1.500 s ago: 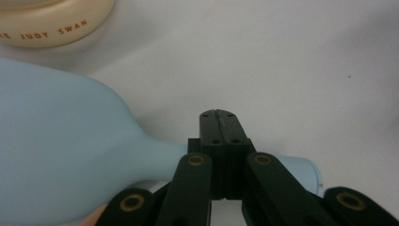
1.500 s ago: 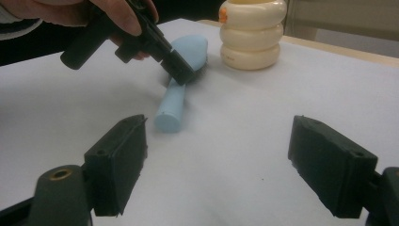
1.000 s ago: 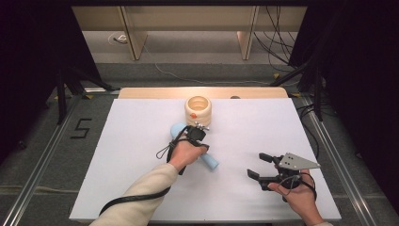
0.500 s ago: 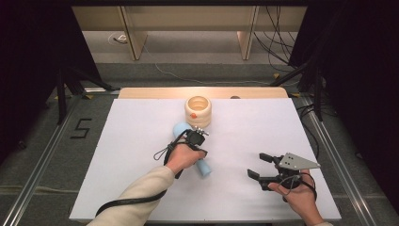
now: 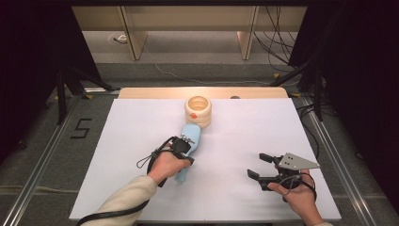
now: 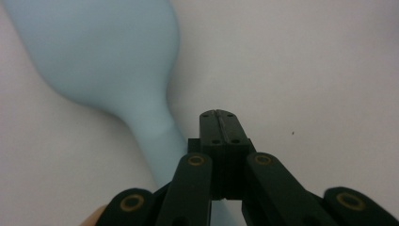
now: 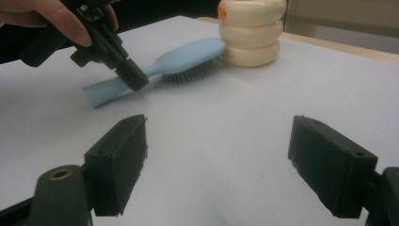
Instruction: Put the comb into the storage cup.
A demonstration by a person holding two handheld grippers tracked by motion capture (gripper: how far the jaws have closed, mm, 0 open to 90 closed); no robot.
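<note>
The blue hairbrush [image 5: 190,141] lies bristles down in the middle of the white table [image 5: 117,155], its head touching the cream ring pot [image 5: 198,111]. The left gripper [image 5: 184,146], jaws squeezed together with nothing between them, pushes the handle. The right gripper [image 5: 260,168] waits wide apart at the near right. The brush looks light, hard and smooth; grab its thin handle.

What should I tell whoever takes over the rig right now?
Left gripper: shut, empty, tips pressed against the brush handle on the table, pushing it.
Right gripper: open, empty, hovering over the mat at the near right.
Brush: lying flat, bristles down, head touching the cream ringed holder at the far middle.
Done: brush slid up to the holder.
Left: probably grip the brush and stand it in the holder; not yet lifted.
</note>
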